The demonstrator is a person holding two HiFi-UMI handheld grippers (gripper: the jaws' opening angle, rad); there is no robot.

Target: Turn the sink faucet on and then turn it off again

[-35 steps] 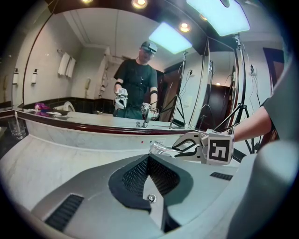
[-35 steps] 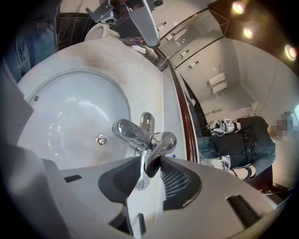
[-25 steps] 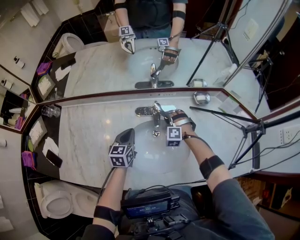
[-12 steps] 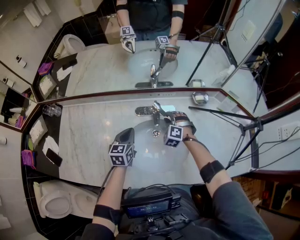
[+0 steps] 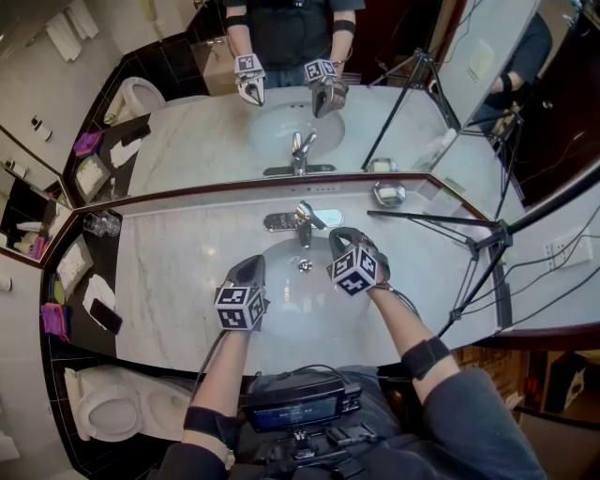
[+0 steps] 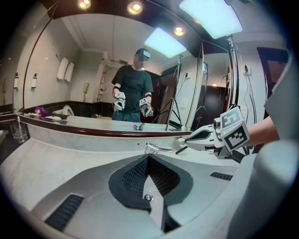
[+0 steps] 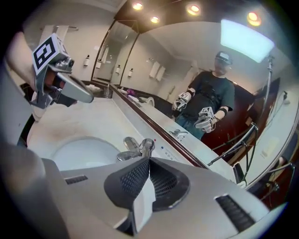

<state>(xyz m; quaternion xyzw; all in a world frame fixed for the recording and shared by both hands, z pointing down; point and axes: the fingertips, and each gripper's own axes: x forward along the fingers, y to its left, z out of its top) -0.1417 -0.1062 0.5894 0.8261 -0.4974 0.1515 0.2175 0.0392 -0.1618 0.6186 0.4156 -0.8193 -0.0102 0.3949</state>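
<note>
Our left hand-held gripper (image 5: 254, 266) is shut and empty. The right hand-held gripper (image 5: 338, 235) has just closed on nothing, hiding the base of the faucet (image 7: 138, 147) in its own view. Whether water runs, we cannot tell.

Pale marble worktop (image 5: 178, 272) lies under the fingers (image 5: 251, 272); beyond them a wide mirror (image 5: 187, 141), a white toilet (image 5: 108, 408) off to their left, spotlights (image 6: 135, 7) overhead.
</note>
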